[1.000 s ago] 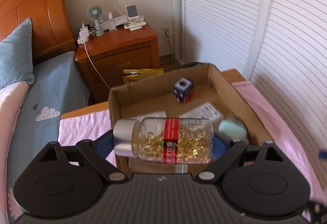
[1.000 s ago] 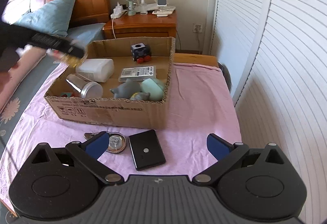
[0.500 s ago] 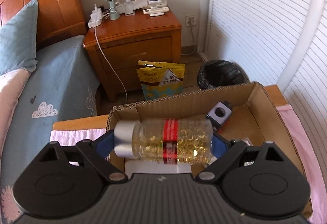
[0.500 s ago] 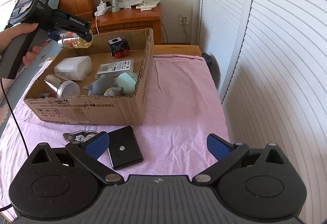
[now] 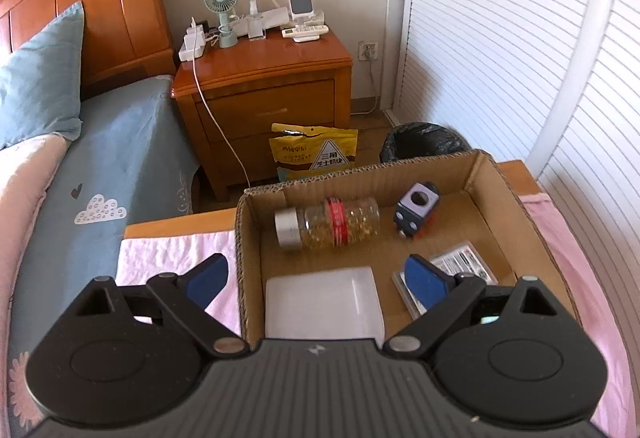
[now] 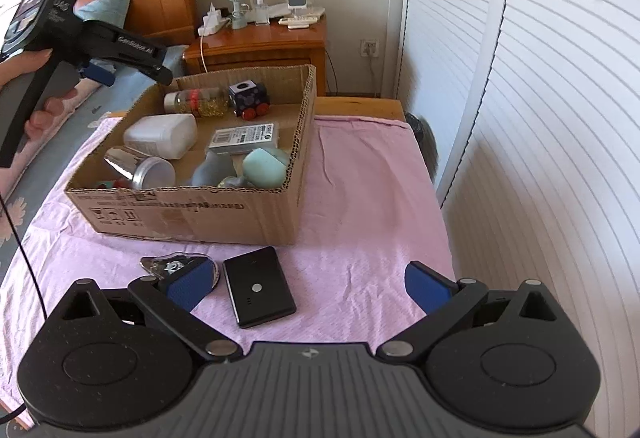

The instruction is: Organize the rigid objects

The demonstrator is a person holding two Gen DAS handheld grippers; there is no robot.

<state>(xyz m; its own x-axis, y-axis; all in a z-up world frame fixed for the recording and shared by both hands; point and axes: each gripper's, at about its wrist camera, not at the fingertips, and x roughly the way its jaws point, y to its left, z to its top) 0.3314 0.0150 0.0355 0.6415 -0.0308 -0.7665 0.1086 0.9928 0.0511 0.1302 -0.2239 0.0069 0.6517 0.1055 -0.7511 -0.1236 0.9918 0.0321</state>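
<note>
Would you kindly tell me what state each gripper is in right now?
Left gripper: open, holding nothing; its jaws have just been opening.
Right gripper: open, holding nothing.

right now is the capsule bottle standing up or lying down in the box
Lying down. The capsule bottle rests on its side on the floor of the cardboard box, silver cap pointing left, beside the toy train.

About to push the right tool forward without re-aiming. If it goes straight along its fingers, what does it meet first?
Most likely the flat black rectangular device on the pink cloth, lying between the right tool's open fingers; depth is uncertain. The brown cardboard box stands farther on.
</note>
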